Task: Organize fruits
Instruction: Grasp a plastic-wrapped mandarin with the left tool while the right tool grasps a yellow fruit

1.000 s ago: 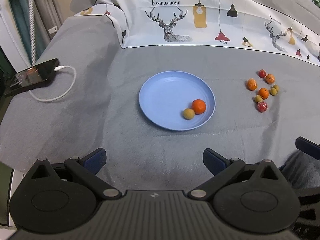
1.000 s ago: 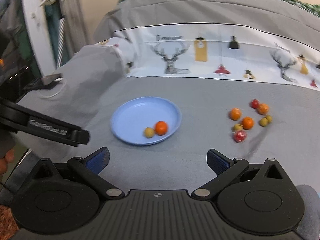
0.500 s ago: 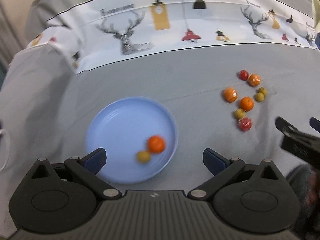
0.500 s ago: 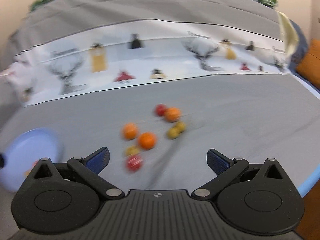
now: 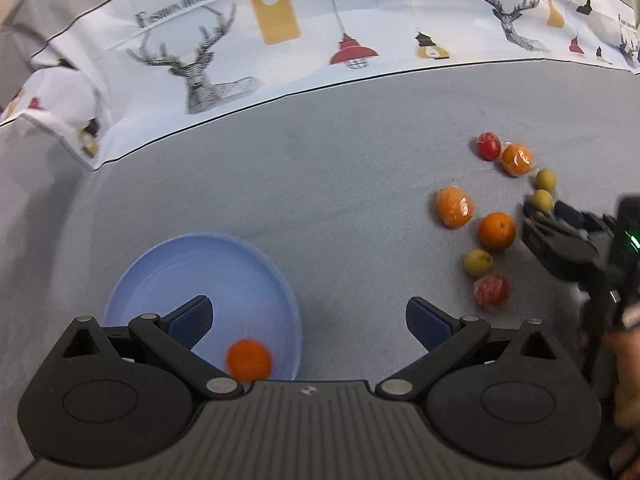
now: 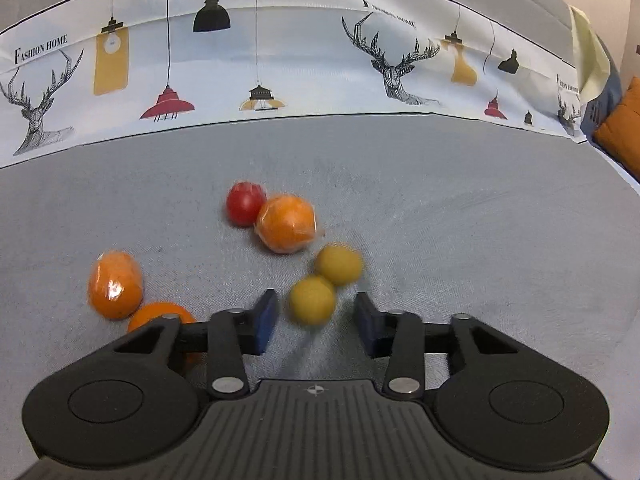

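A loose group of small fruits lies on the grey cloth: a red one [image 6: 244, 208], a wrapped orange [image 6: 286, 224], two yellow-green ones [image 6: 339, 263], another wrapped orange [image 6: 115, 284] and a bare orange [image 6: 160, 314]. My right gripper [image 6: 316, 320] is low over the cloth and its jaws are closing. The nearer yellow-green fruit [image 6: 312, 300] sits between them with a gap on each side. My left gripper [image 5: 308, 316] is open and holds nothing, above the right rim of the blue plate [image 5: 200, 264]. An orange [image 5: 248, 360] lies in the plate. The right gripper [image 5: 560, 232] also shows at the fruit group.
A white printed cloth band [image 6: 320, 60] with deer and lamps runs along the back. A yellow-green fruit [image 5: 477, 263] and a wrapped red fruit [image 5: 492, 291] lie nearest the left gripper. An orange cushion [image 6: 620, 124] sits at the far right edge.
Both grippers swung right and dropped lower. The right gripper came down onto the fruit group and its jaws narrowed around a yellow-green fruit. The plate slid to the lower left of the left view.
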Motion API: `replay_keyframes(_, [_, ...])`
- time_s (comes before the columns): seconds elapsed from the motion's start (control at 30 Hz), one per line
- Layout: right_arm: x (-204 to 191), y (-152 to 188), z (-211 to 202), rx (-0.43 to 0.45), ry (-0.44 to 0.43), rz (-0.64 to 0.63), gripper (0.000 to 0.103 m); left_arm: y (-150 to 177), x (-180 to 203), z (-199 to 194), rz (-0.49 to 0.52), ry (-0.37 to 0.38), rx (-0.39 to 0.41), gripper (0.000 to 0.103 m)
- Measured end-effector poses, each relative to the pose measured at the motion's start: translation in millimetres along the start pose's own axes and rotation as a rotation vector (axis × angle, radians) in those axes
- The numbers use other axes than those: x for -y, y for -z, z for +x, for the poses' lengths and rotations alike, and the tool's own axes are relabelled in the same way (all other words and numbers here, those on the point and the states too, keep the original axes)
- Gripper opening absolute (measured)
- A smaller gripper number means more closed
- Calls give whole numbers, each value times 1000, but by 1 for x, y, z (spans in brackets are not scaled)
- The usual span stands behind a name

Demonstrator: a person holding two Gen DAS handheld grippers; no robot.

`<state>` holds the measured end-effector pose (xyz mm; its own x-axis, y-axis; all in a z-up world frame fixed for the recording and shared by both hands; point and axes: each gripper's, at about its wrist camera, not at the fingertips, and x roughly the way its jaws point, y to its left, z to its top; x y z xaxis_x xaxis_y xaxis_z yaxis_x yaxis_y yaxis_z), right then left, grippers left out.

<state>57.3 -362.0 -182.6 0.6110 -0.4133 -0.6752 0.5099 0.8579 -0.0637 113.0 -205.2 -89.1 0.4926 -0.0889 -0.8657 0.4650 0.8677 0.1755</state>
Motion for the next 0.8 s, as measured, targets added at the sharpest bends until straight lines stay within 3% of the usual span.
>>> replay_keyframes(0.07, [5, 3, -2, 5, 26, -13, 27, -9, 13, 15, 11, 27, 1, 103])
replay_keyframes(0.2, [35, 0, 6, -1, 178, 87, 27, -32, 43, 47, 31, 110, -22, 103])
replay_keyframes(0.27, [47, -2, 13, -2, 160, 139, 27, -40, 54, 60, 20, 132, -49, 103])
replay_keyframes(0.47, [42, 2, 7, 2, 150, 103, 31, -55, 71, 88, 16, 148, -77, 103])
replay_keyframes(0.57, [39, 2, -7, 10, 82, 105, 40, -60, 74, 99, 26, 152, -82, 103])
replay_keyframes(0.7, [20, -1, -9, 53, -4, 20, 41, -61, 77, 112, 35, 125, -93, 103])
replay_keyframes(0.8, [11, -7, 11, 28, -32, 6, 42, -61, 78, 124, 24, 113, -108, 103])
